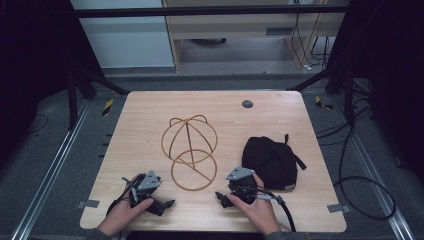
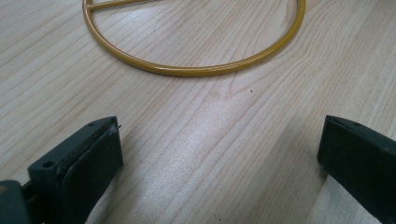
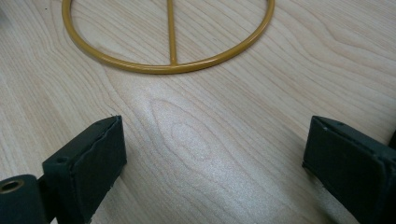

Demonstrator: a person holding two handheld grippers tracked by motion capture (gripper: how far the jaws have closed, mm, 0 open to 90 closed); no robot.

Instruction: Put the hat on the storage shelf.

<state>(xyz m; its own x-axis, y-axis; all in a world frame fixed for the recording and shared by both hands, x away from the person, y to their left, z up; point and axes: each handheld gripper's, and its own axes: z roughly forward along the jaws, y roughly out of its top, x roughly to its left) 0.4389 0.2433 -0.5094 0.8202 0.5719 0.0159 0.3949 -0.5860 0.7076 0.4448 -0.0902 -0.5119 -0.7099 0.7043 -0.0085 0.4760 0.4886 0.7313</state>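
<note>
In the high view we count two grippers, two hands, one gold wire stand and one black cap on a single light wooden table (image 1: 280, 107).

The left gripper (image 1: 169, 203) sits in the lower left of the frame, low over the table's near edge, held by the left hand (image 1: 125, 212). In the left gripper view its two black jaws stand wide apart with nothing between them but bare wood; one pad shows at the lower left, the other at the lower right.

The right gripper (image 1: 218, 195) is in the lower middle-right of the high view, gripped by the right hand (image 1: 255, 210), with a black cable (image 1: 286, 215) trailing toward the bottom edge. In the right gripper view its jaws are also spread wide and hold nothing.

The wire stand (image 1: 190, 150) lies in the centre of the high view — one flat ring toward us and a rounded cage of loops behind it. The ring's near arc crosses the top of the left gripper view (image 2: 196, 70), and in the right gripper view (image 3: 170, 65) we see it with one straight bar running across it. Both grippers are near that ring but apart from it.

The black cap (image 1: 270, 161) rests at the centre right of the high view, just beyond the right hand — whether they touch, we cannot tell. One small dark round disc (image 1: 247, 104) sits near the table's far edge.
</note>
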